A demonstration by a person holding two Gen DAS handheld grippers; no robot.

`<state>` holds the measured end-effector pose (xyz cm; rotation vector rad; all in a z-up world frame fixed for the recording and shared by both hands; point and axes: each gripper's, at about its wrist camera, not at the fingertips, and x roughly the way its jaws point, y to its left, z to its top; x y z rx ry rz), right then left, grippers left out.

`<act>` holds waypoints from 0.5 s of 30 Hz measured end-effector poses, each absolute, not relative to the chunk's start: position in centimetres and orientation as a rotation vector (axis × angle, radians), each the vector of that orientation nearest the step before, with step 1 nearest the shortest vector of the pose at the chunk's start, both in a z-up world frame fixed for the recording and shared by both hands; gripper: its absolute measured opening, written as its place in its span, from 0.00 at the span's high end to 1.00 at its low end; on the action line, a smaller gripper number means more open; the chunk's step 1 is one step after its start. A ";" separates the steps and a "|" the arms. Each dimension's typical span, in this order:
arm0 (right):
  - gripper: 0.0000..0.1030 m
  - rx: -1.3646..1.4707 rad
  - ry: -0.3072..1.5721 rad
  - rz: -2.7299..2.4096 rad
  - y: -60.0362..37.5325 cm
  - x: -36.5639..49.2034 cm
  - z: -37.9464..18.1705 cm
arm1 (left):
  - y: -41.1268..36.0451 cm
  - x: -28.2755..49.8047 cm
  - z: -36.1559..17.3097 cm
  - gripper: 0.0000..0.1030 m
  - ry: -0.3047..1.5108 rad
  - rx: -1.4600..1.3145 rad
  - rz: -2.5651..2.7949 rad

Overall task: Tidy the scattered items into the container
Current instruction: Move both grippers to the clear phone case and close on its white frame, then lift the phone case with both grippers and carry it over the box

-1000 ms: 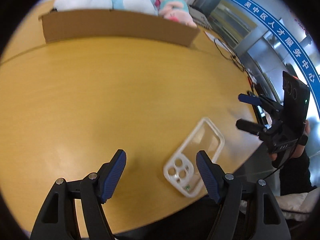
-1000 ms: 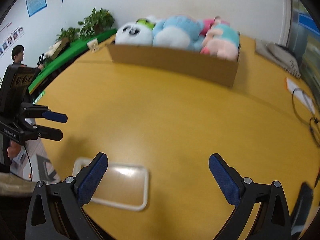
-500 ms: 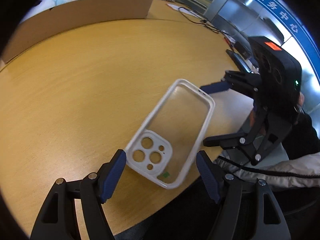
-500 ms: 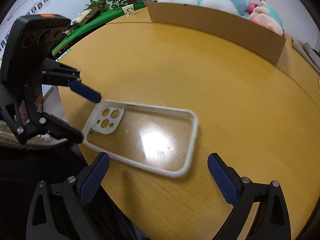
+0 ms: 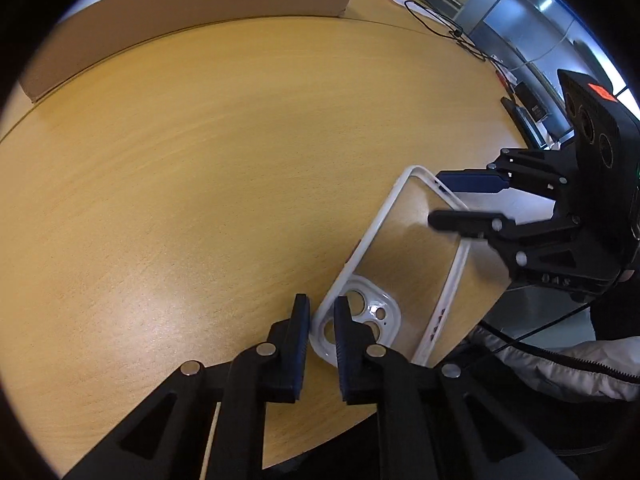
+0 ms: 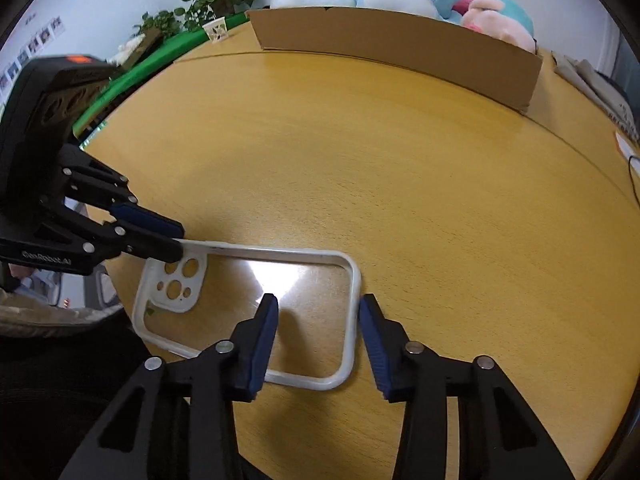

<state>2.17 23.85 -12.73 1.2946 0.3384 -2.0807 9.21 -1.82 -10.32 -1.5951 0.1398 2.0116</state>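
- Fingers of left gripper nearly closed on camera-cutout corner rim of phone case.
- Right gripper half open, straddling the opposite short end — pads not visibly touching.
- Case: clear, glossy, white-rimmed, long axis between grippers, at near edge of wooden table.
- Cardboard box well apart, far side.

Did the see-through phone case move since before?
Yes. In the right wrist view the phone case came closer and swung toward the cardboard box; the left gripper now pinches its camera end.
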 end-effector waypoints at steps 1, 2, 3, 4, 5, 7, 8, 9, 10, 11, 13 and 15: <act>0.70 1.296 0.365 -2.095 23.8 2.1 -12.8 | -2.1 9.2 -10.3 0.89 0.131 -1.600 2.015; 0.81 1.302 0.368 -2.107 23.9 1.9 -12.8 | -2.4 9.0 -10.1 0.89 0.119 -1.604 2.018; 0.90 1.309 0.356 -2.115 24.0 1.7 -12.7 | -2.7 8.8 -10.0 0.89 0.102 -1.602 2.021; 0.92 1.311 0.338 -2.122 24.1 1.5 -12.6 | -3.0 8.7 -9.8 0.89 0.085 -1.596 2.024; 0.92 1.306 0.323 -2.123 24.2 1.4 -12.3 | -3.3 8.4 -9.5 0.89 0.074 -1.585 2.030; 0.92 1.293 0.345 -2.135 23.5 1.1 -12.0 | -3.4 8.0 -8.5 0.89 0.085 -1.556 2.055; 0.92 1.285 0.354 -2.142 23.1 0.9 -11.8 | -3.6 7.8 -8.0 0.89 0.092 -1.543 2.065; 0.93 1.276 0.356 -2.148 22.8 0.8 -11.5 | -3.8 7.6 -7.7 0.89 0.092 -1.532 2.072; 0.93 1.265 0.354 -2.158 22.7 0.6 -11.2 | -4.0 7.4 -7.5 0.89 0.084 -1.523 2.074; 0.93 1.252 0.348 -2.168 22.6 0.5 -10.8 | -4.3 7.2 -7.1 0.89 0.072 -1.513 2.075; 0.93 1.219 0.331 -2.193 22.4 -0.1 -9.8 | -4.9 6.7 -6.1 0.90 0.051 -1.485 2.081; 0.93 1.184 0.319 -2.212 23.7 0.2 -8.3 | -5.3 6.4 -5.0 0.90 0.051 -1.446 2.090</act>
